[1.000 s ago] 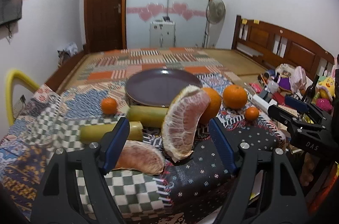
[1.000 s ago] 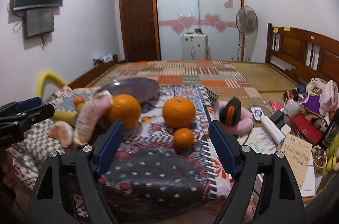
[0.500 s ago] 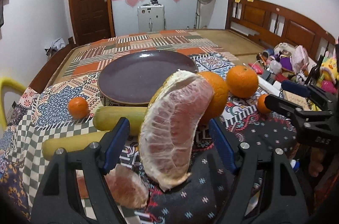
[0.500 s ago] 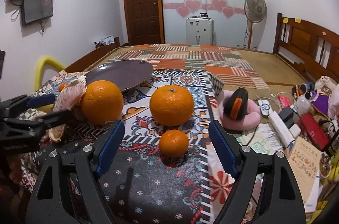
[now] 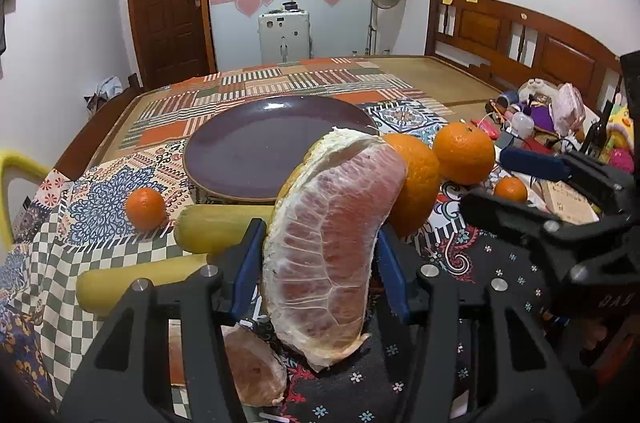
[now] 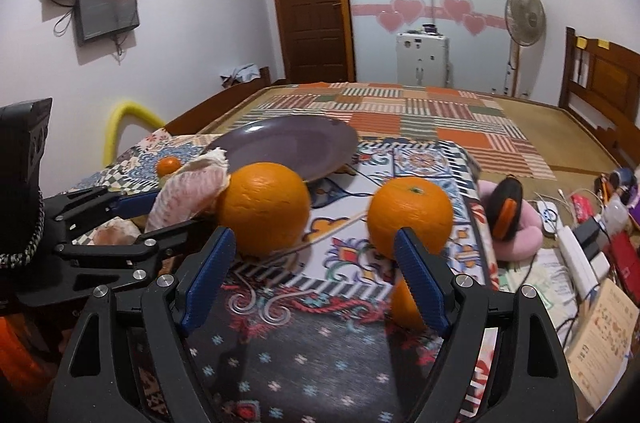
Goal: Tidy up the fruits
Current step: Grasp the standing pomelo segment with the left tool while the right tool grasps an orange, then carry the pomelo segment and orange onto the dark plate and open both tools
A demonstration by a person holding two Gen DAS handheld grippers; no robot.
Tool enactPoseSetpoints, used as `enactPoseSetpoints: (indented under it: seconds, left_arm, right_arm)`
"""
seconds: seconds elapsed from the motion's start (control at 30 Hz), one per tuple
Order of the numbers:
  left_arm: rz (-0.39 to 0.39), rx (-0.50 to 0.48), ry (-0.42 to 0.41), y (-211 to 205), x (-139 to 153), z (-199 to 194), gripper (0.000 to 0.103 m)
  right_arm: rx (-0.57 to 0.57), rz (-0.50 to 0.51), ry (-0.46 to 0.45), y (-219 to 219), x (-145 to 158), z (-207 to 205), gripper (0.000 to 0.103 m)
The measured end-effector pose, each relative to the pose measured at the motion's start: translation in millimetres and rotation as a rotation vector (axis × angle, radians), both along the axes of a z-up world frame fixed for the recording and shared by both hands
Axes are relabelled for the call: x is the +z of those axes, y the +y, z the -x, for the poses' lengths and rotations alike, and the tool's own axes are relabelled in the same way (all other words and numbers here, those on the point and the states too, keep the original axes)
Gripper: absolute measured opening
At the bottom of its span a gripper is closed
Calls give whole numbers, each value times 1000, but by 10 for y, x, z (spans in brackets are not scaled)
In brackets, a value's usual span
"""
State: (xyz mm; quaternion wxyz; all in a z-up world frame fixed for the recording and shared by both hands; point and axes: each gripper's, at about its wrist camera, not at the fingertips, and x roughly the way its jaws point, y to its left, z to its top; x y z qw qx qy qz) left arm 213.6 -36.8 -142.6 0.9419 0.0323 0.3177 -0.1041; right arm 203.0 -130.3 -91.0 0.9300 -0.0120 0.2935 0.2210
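Note:
My left gripper (image 5: 318, 269) is shut on a large peeled pomelo wedge (image 5: 332, 239), standing upright between its blue pads; the wedge also shows in the right wrist view (image 6: 184, 187). A second pomelo piece (image 5: 256, 371) lies below. A purple plate (image 5: 276, 147) sits behind, also in the right wrist view (image 6: 288, 145). Two big oranges (image 6: 264, 207) (image 6: 410, 213) and a small mandarin (image 6: 406, 303) lie ahead of my right gripper (image 6: 316, 281), which is open and empty. Two yellow-green fruits (image 5: 216, 231) (image 5: 132, 283) and a small mandarin (image 5: 145, 207) lie left.
The fruit lies on a patterned cloth (image 6: 320, 355) at the bed's edge. Right of it are a pink cushion with headphones (image 6: 510, 219), a power strip (image 6: 580, 255), papers and toys (image 5: 560, 111). A yellow foam bar (image 6: 120, 123) stands at left.
My left gripper has moved forward around the pomelo wedge and closed on it. My right gripper has advanced toward the oranges, with the small mandarin now behind its right finger.

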Motion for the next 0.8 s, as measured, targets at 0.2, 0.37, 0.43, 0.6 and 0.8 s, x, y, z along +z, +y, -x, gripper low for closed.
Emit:
enactPoseSetpoints:
  seconds: [0.2, 0.37, 0.43, 0.6, 0.8]
  left_arm:
    - [30, 12, -53, 131, 168, 89, 53]
    - [56, 43, -74, 263, 237, 98, 53]
    - [80, 50, -66, 341, 247, 67, 53]
    - [84, 75, -78, 467, 257, 46, 53]
    - [81, 86, -80, 527, 270, 58, 53]
  right_arm:
    - [42, -9, 21, 132, -29, -92, 79]
    - [73, -8, 39, 277, -23, -197, 79]
    - [70, 4, 39, 316, -14, -228, 79]
    - [85, 42, 85, 416, -81, -313, 67]
    - [83, 6, 107, 369, -103, -339, 65]
